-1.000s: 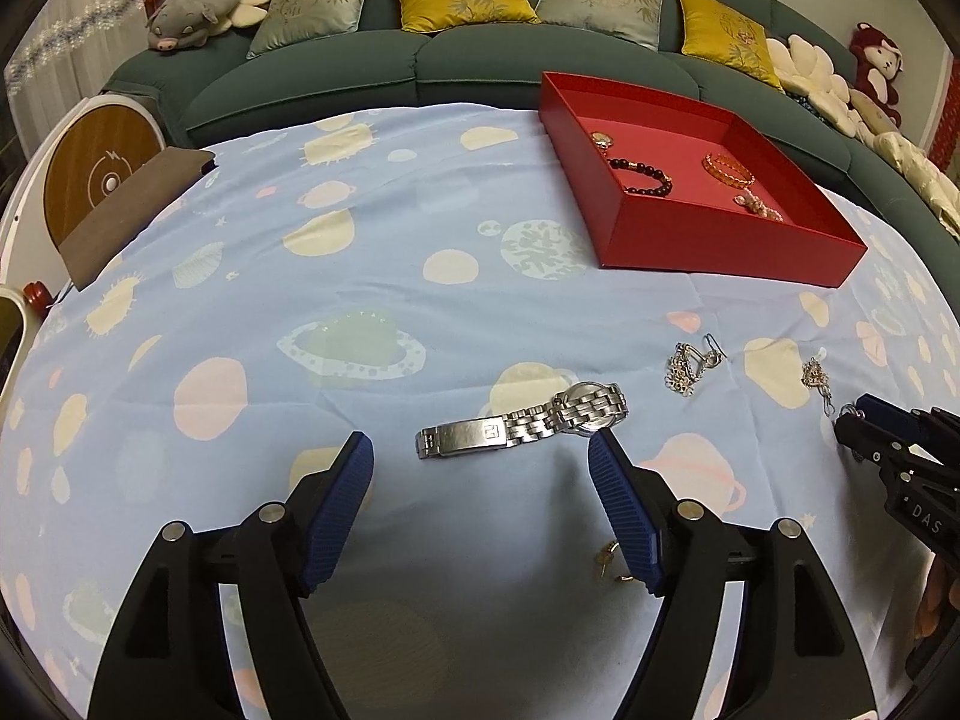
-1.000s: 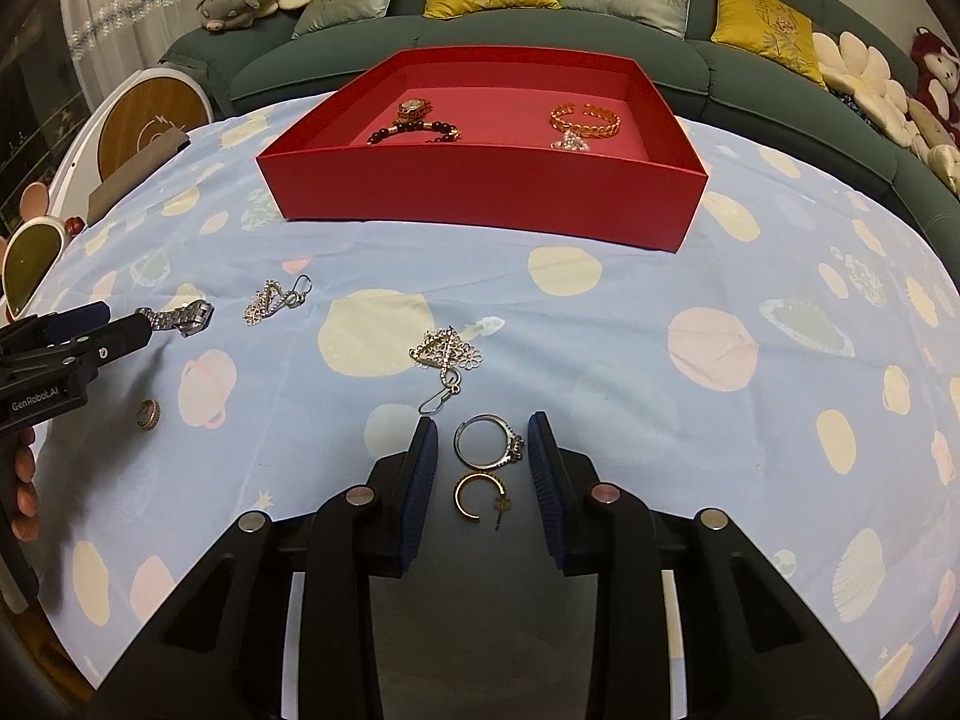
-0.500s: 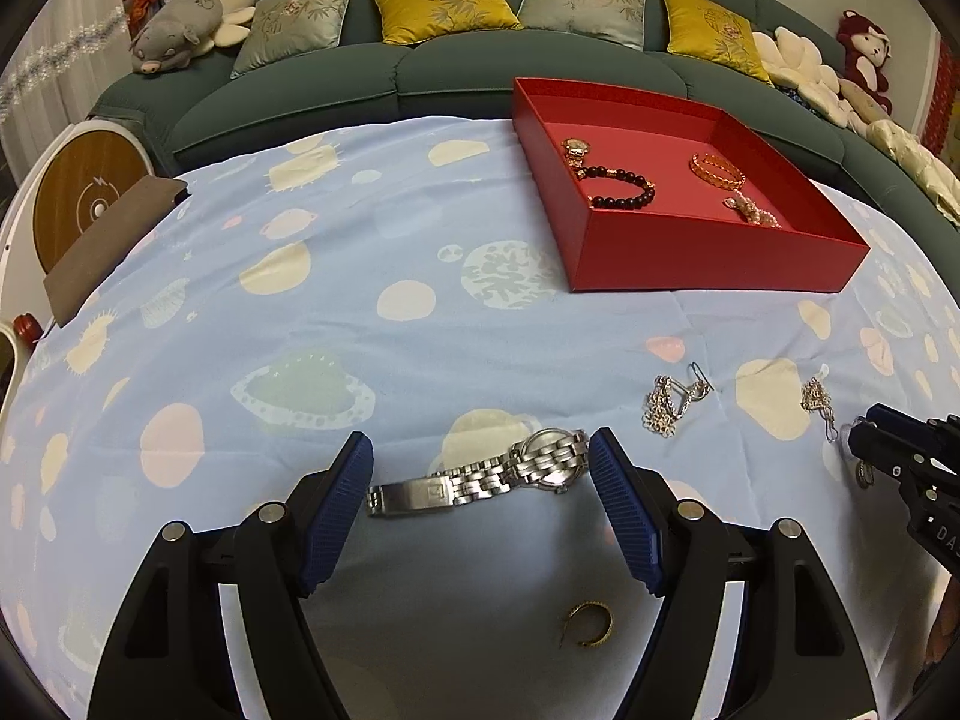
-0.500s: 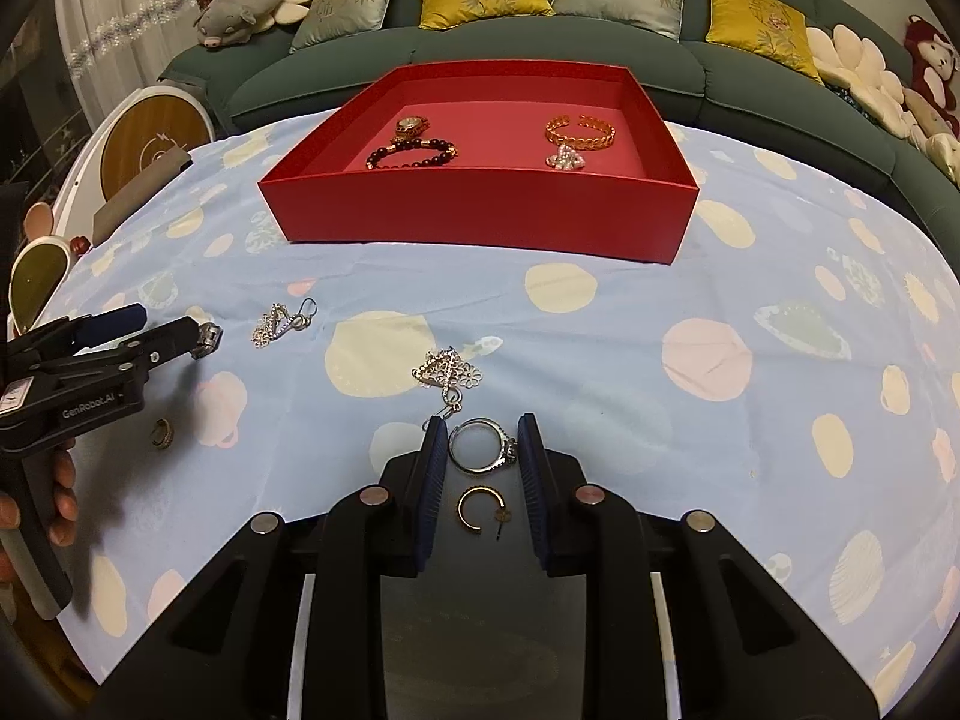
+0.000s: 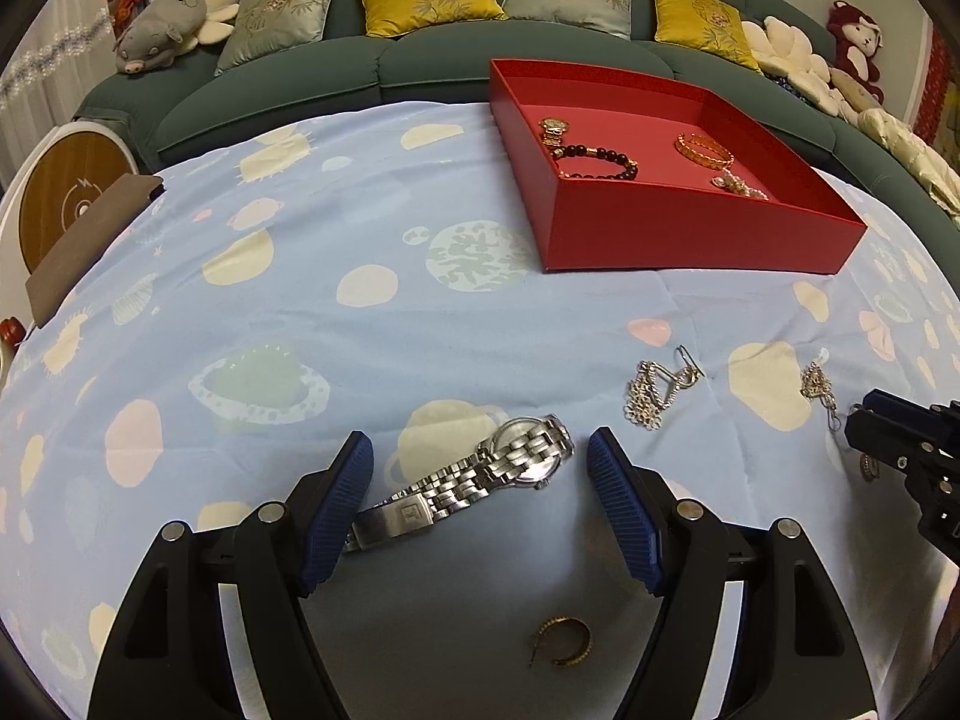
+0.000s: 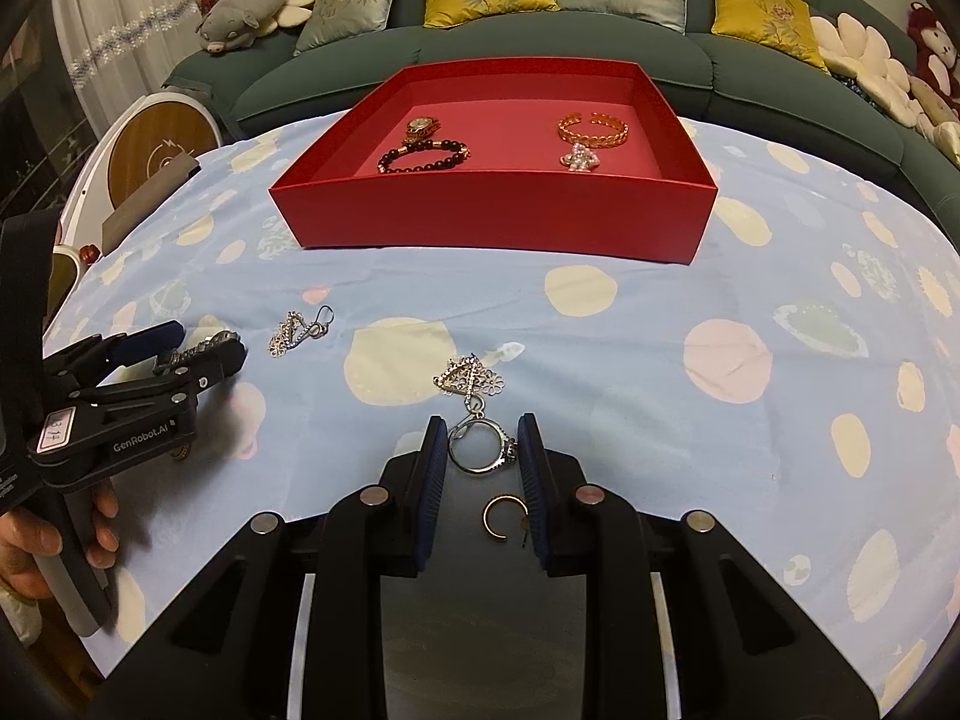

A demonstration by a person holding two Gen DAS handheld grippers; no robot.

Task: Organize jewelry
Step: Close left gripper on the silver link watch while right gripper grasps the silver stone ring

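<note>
The left tool stands wide open above the surface covered with a light blue cloth with planet prints, and the silver metal wristwatch with a link band lies diagonally between its two blue pads, close to the near edge; the clasp end seems to touch the left pad, but the view does not show this clearly. A small gold open hoop earring lies on the cloth nearer than the watch. The right tool is narrowed around a silver ring with a stone setting; both pads are very near to the ring, and I cannot tell if they already press it. Another gold hoop earring lies just behind the ring, and a silver flower-shaped pendant just in front of it. The red rectangular cardboard tray stands toward the far edge and holds a dark beaded bracelet and a gold bangle.
</note>
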